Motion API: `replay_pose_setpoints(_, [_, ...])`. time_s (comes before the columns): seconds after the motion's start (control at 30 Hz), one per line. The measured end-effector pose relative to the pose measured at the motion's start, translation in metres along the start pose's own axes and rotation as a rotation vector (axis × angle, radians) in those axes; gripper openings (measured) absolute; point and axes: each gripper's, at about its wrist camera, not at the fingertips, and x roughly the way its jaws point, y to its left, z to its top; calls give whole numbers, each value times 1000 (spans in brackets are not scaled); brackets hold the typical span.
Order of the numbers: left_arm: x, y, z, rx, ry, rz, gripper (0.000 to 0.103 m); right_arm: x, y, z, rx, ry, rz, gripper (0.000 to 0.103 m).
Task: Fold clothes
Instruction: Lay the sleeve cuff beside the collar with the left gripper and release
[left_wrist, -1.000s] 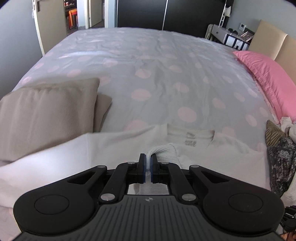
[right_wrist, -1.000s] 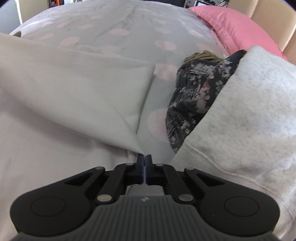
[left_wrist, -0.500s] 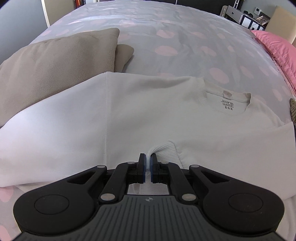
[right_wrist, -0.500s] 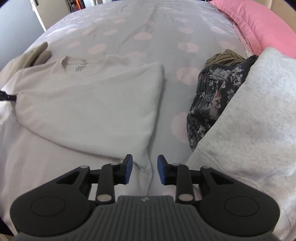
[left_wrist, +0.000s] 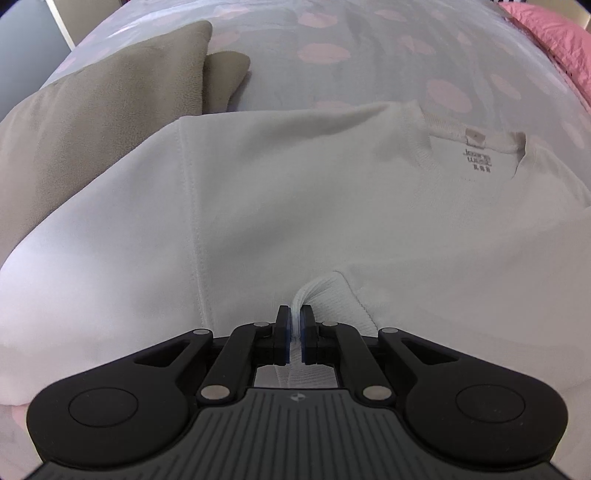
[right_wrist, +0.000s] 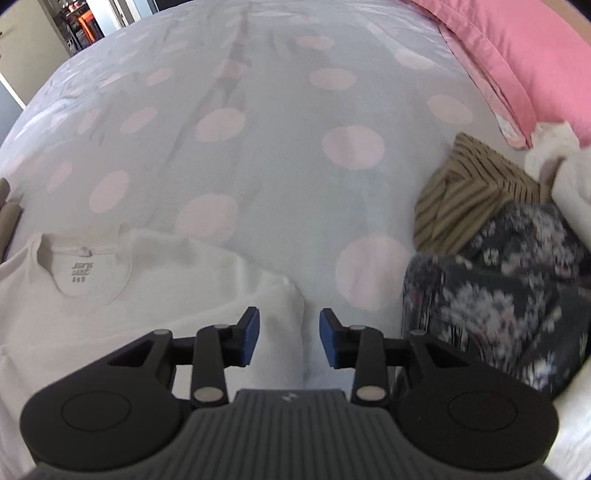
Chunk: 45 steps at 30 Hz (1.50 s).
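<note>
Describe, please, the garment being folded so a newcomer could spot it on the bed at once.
On the spotted bedspread, left of the clothes pile, lies a white sweatshirt. Unlike the beige top beside it, it shows a printed neck label, and the left gripper pinches its ribbed cuff.

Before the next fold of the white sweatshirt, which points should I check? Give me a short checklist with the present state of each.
1. Left gripper shut on the ribbed cuff: ok.
2. Right gripper released, jaws opening, pads off the cloth: ok.
3. White sweatshirt lying smooth, neck label facing up: ok.
4. Beige folded garment clear of the sweatshirt: not ok, its edge appears to lie under it.
5. Floral garment clear of the sweatshirt: ok.
6. Bottom hem straight: cannot tell.
</note>
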Motion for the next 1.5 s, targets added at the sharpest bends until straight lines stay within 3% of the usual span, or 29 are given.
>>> replay_pose_setpoints(0.13, [12, -7, 5, 25, 24, 14, 3, 35, 18, 26, -74, 68, -77, 41])
replay_pose_setpoints(0.23, [14, -7, 4, 40, 16, 6, 3, 58, 21, 33, -84, 198, -114, 41])
replay_pose_setpoints(0.37, [12, -2, 3, 27, 10, -26, 3, 64, 21, 31, -125, 285, -112, 39])
replay_pose_setpoints(0.4, [12, 0, 3, 22, 9, -32, 3, 64, 21, 30, -137, 302, -110, 33])
replay_pose_setpoints(0.43, [11, 0, 3, 16, 6, -36, 3, 65, 21, 30, -149, 318, -108, 14])
replay_pose_setpoints(0.57, [-2, 1, 10, 2, -46, -48, 3, 57, 20, 31, -137, 248, -152, 8])
replay_pose_setpoints(0.7, [-15, 3, 30, -23, -97, -35, 3, 56, -1, 37, -14, 196, -162, 8])
replay_pose_setpoints(0.87, [16, 0, 43, 3, -43, 7, 3, 71, -18, 32, 103, 183, -130, 9])
replay_pose_setpoints(0.97, [21, 5, 35, -21, -55, -3, 4, 66, -25, 31, 132, 166, -110, 11])
replay_pose_setpoints(1.1, [16, 9, 28, 0, -71, -1, 10, 46, -24, 29, 88, 125, -124, 44])
replay_pose_setpoints(1.27, [1, 23, 21, -65, -82, -4, 20, 22, -37, 26, 107, 90, -118, 66])
replay_pose_setpoints(1.37, [-13, 24, 13, -78, -86, -7, 27, 8, -42, 25, 170, 95, -64, 68])
replay_pose_setpoints(1.5, [-39, 21, 0, -55, -135, 7, 43, -17, -46, 19, 227, 53, -14, 68])
